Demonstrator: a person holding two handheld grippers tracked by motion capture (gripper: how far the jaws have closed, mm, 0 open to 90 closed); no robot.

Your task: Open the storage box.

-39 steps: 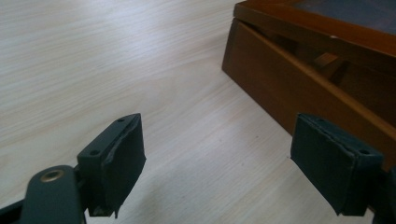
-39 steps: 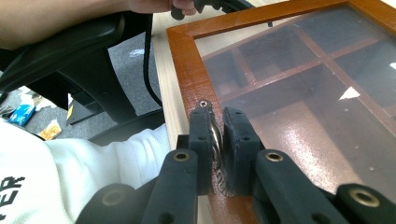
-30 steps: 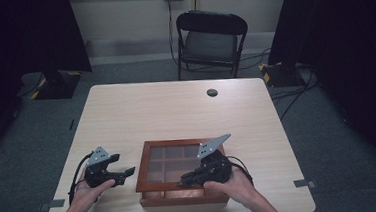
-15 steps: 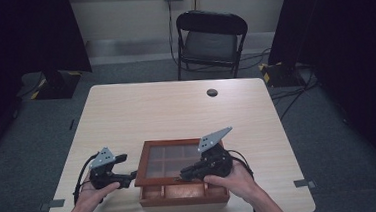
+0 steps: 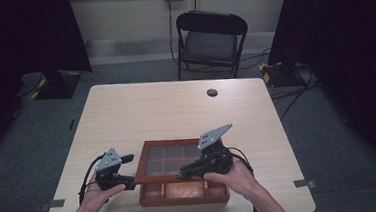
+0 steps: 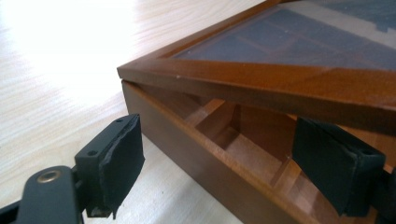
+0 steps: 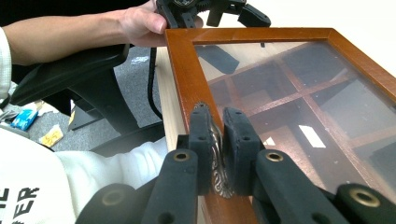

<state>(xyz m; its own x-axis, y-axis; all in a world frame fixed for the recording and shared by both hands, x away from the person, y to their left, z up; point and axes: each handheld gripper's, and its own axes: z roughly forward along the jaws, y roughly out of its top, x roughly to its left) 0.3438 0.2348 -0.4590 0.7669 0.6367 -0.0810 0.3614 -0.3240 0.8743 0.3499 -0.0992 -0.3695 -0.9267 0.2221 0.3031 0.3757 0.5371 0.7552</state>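
Observation:
A brown wooden box point(image 5: 182, 192) with inner compartments stands near the table's front edge. Its glass-paned lid point(image 5: 169, 160) is tilted up a little at the front, so a gap shows under the lid point(image 6: 261, 79) above the box wall point(image 6: 196, 154). My right gripper point(image 5: 183, 172) is shut on the small metal clasp point(image 7: 217, 154) at the front rail of the lid frame point(image 7: 184, 70). My left gripper point(image 6: 229, 163) is open at the box's left front corner. One pad is outside the wall and the other is over the compartments under the lid.
The light wooden table point(image 5: 176, 112) is bare behind the box, apart from a small black round disc point(image 5: 212, 92) near the far edge. A black folding chair point(image 5: 211, 36) stands beyond the table. Dark curtains hang at both sides.
The lid's front edge has risen off the box with the right gripper. The left gripper has moved right, up to the box's left corner.

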